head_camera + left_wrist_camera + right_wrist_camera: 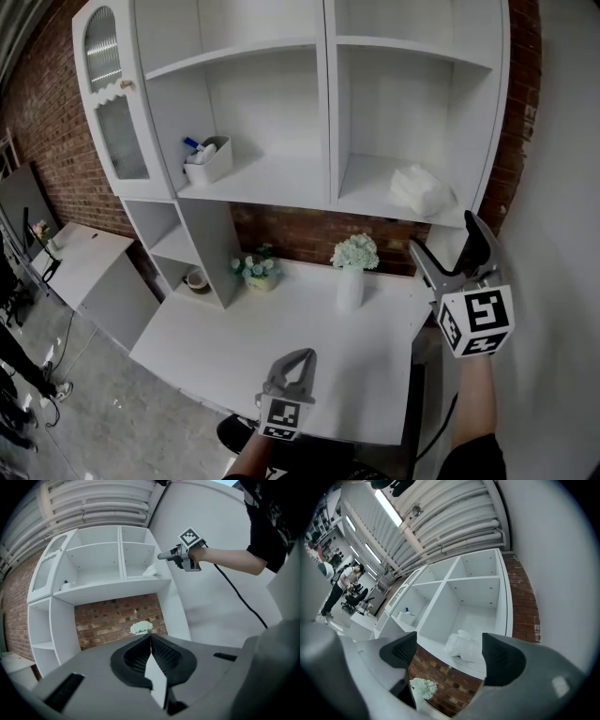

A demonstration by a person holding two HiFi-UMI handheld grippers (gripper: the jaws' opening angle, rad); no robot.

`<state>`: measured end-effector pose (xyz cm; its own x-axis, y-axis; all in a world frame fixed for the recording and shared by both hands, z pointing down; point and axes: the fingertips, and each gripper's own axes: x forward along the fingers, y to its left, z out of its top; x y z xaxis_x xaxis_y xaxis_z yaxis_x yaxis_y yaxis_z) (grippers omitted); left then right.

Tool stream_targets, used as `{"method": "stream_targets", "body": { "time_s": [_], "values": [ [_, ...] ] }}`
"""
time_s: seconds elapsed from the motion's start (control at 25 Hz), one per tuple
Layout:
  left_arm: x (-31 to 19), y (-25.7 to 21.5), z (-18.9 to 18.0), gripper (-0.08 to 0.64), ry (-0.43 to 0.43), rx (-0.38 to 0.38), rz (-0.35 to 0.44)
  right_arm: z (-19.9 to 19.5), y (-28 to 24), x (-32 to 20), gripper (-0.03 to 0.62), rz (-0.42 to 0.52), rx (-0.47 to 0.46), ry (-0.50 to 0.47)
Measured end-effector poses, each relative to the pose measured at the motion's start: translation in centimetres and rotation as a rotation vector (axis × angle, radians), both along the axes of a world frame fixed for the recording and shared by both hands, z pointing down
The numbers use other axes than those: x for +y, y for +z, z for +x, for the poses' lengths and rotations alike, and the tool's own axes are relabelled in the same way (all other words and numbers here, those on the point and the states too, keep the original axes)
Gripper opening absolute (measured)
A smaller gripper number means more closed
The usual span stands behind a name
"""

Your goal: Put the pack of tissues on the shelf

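Note:
The white pack of tissues [420,190] lies on the lower right shelf [375,202] of the white cabinet, and it shows between the jaws as a crumpled white pack of tissues [461,646] in the right gripper view. My right gripper [450,248] hangs open just below and in front of that shelf, apart from the pack, with nothing between its fingers. My left gripper [293,366] is shut and empty, low over the white desk [281,342]. The left gripper view shows the right gripper [164,555] near the shelf.
A white vase of flowers [352,267] stands on the desk under the shelf, with a small flower pot [255,272] to its left. A white bin [208,159] with bottles sits on the lower left shelf. A brick wall backs the desk. A white wall runs along the right.

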<state>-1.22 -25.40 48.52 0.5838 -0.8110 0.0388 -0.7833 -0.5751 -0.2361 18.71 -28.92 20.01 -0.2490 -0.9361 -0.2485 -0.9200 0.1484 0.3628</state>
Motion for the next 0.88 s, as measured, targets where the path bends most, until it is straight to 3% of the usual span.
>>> {"method": "stream_targets", "body": {
  "time_s": [0.52,0.88],
  "values": [
    [1.5,0.1,1.5,0.011,0.039,0.025,-0.011,0.8,6.5,2.5,0.416,-0.095,-0.058,0.018],
    [1.5,0.0,1.6,0.011,0.035,0.030,-0.009,0.6,13.6,4.0,0.373,-0.206,-0.060,0.029]
  ]
}}
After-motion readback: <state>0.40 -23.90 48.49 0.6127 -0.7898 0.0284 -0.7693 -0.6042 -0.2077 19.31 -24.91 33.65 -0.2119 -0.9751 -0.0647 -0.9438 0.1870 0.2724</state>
